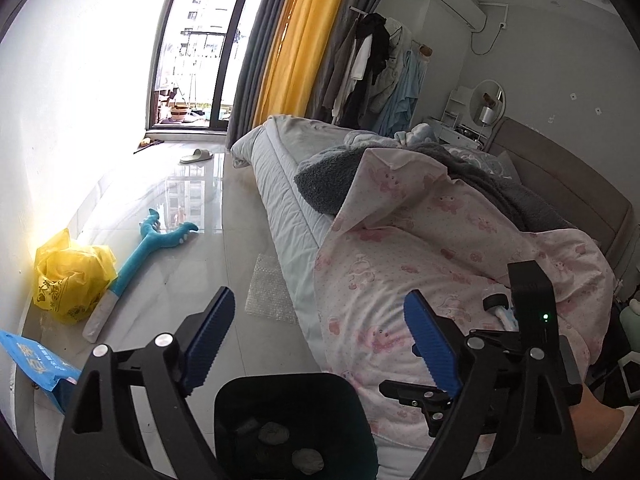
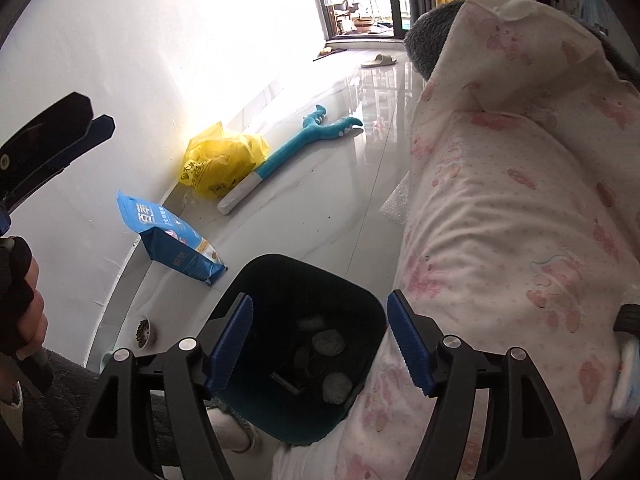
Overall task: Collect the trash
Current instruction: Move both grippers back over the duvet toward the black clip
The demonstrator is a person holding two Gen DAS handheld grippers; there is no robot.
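Note:
A dark trash bin (image 1: 288, 379) stands on the floor against the bed, with crumpled paper balls (image 2: 329, 342) and scraps inside. My left gripper (image 1: 320, 340) hangs open above and behind it, nothing between its blue pads. My right gripper (image 2: 322, 346) is open directly over the bin's (image 2: 280, 264) mouth, also empty. On the floor by the wall lies a crumpled yellow plastic bag (image 1: 68, 280) (image 2: 222, 164). A sheet of bubble wrap (image 1: 270, 288) lies beside the bed. One left gripper finger (image 2: 48, 128) shows at the right wrist view's left edge.
A bed with a pink patterned quilt (image 1: 420, 248) fills the right side. By the white wall are a blue pet-food bag (image 2: 172, 240), a blue dinosaur grabber toy (image 2: 296, 148) and a small bowl of kibble (image 2: 143, 330). A slipper (image 1: 196, 156) lies near the balcony door.

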